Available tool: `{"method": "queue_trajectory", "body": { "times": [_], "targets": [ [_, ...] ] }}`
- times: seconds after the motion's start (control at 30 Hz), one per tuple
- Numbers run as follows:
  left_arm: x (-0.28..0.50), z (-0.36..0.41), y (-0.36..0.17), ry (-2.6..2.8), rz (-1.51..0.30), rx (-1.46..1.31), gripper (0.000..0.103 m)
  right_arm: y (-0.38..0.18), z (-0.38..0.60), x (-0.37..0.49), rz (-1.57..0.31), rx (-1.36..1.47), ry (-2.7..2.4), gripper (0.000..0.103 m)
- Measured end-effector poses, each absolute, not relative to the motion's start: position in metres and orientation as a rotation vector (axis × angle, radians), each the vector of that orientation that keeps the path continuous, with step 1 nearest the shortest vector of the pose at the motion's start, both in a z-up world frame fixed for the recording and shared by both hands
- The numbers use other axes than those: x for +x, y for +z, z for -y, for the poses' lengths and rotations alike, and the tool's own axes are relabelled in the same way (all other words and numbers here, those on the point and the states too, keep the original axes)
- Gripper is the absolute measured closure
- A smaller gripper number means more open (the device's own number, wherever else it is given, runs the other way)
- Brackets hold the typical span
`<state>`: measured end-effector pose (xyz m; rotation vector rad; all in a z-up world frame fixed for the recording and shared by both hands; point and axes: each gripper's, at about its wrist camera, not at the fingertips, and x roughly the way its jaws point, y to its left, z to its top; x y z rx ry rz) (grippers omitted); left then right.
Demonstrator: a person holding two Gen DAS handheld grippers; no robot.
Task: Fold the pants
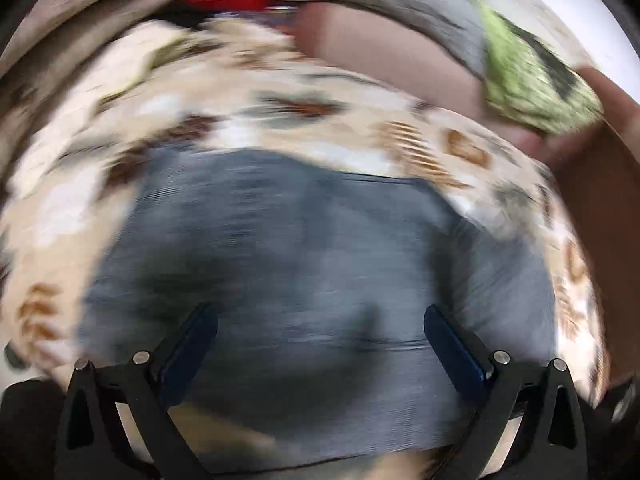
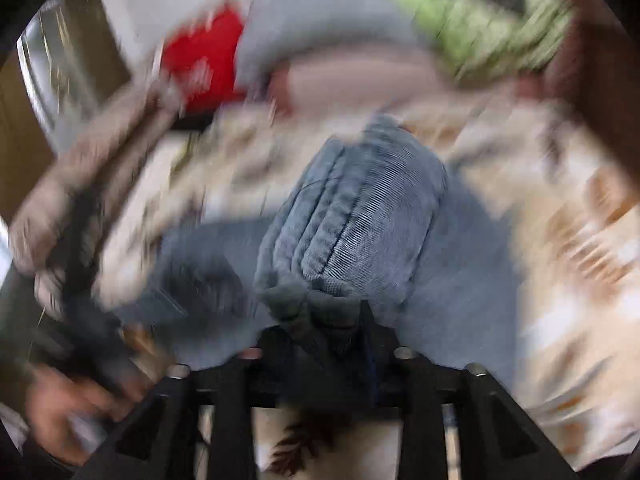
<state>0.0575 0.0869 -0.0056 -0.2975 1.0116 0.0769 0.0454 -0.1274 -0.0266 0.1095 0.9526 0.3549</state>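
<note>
The blue-grey ribbed pants (image 1: 304, 264) lie on a cream patterned bedspread (image 1: 280, 112). Both views are blurred by motion. My left gripper (image 1: 320, 336) is open, its fingers spread wide over the flat pants, holding nothing. My right gripper (image 2: 320, 320) is shut on a bunched fold of the pants (image 2: 352, 208) and holds it lifted, the fabric hanging in ridges in front of the fingers. The rest of the pants (image 2: 452, 280) lies flat below.
A red item (image 2: 200, 60), a grey cloth (image 2: 312, 28) and a green cloth (image 2: 488, 32) lie at the far side of the bed. A pink pillow (image 1: 384, 48) sits behind the spread. The person's other hand (image 2: 64, 412) shows at the lower left.
</note>
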Motion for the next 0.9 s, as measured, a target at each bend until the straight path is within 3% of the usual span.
{"method": "queue_trajectory", "body": {
  "times": [0.03, 0.13, 0.33, 0.4, 0.5, 0.57, 0.6, 0.63, 0.9],
  "targets": [
    [0.052, -0.095, -0.006, 0.096, -1.018, -0.308, 0.001, -0.054, 0.119, 0.050, -1.034, 0.098, 0.364, 0.022],
    [0.047, -0.105, -0.002, 0.098, -1.016, -0.324, 0.001, -0.053, 0.120, 0.034, -0.937, 0.118, 0.405, 0.016],
    [0.043, -0.035, 0.040, -0.097, -0.933, -0.295, 0.001, -0.017, 0.215, 0.024, -0.834, 0.587, 0.441, 0.014],
    [0.044, -0.006, 0.045, -0.168, -0.930, -0.273, 0.001, -0.031, 0.256, 0.026, -0.819, 0.749, 0.422, 0.013],
    [0.047, 0.036, 0.027, -0.205, -0.962, -0.172, 0.001, -0.079, 0.288, 0.045, -0.958, 0.928, 0.351, 0.012],
    [0.055, 0.066, -0.015, -0.151, -1.073, 0.053, 0.001, -0.093, 0.304, 0.043, -0.925, 1.077, 0.409, 0.013],
    [0.056, 0.073, -0.042, -0.111, -1.144, 0.145, 0.000, -0.090, 0.309, 0.043, -0.926, 1.104, 0.412, 0.013],
    [0.052, 0.070, -0.047, -0.108, -1.105, 0.133, 0.000, -0.081, 0.311, 0.045, -0.918, 1.090, 0.420, 0.013],
    [0.039, 0.076, -0.015, -0.116, -0.996, 0.169, 0.000, -0.025, 0.313, 0.109, -0.874, 0.974, 0.531, 0.012]
  ]
}}
